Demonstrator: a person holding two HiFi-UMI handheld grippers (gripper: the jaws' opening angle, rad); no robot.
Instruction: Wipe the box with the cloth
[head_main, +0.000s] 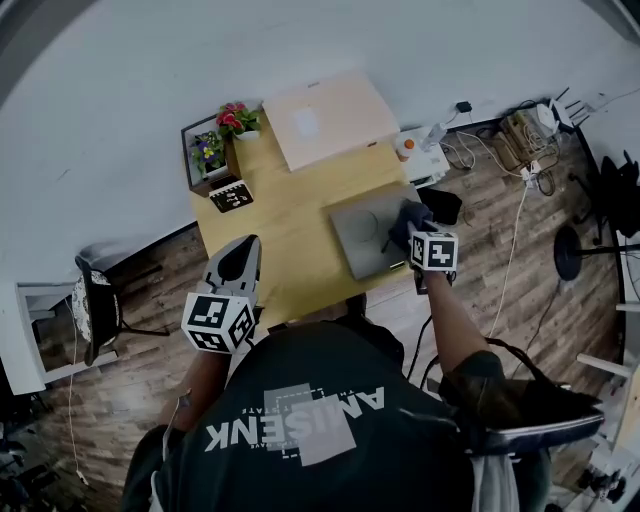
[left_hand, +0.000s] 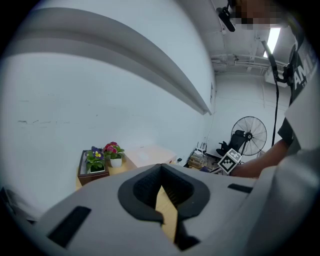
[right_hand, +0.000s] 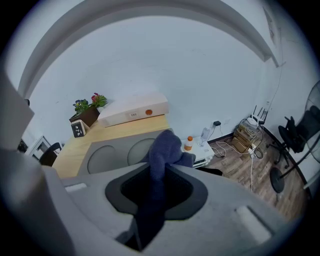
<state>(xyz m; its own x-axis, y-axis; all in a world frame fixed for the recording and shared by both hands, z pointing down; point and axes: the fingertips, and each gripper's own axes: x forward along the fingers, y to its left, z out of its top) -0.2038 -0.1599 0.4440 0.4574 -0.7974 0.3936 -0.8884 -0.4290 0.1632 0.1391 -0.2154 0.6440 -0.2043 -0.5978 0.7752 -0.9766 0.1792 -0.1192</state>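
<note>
Cloth (right_hand: 164, 147) hides box (right_hand: 102, 159) right end (sign (head_main: 231, 196) print unreadable).

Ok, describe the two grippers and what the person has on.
The left gripper and the right gripper are both pale grey shells with black-lined tongs. Each carries a white cube printed with black square markers. The person wears a dark short-sleeved T-shirt with pale lettering.
</note>
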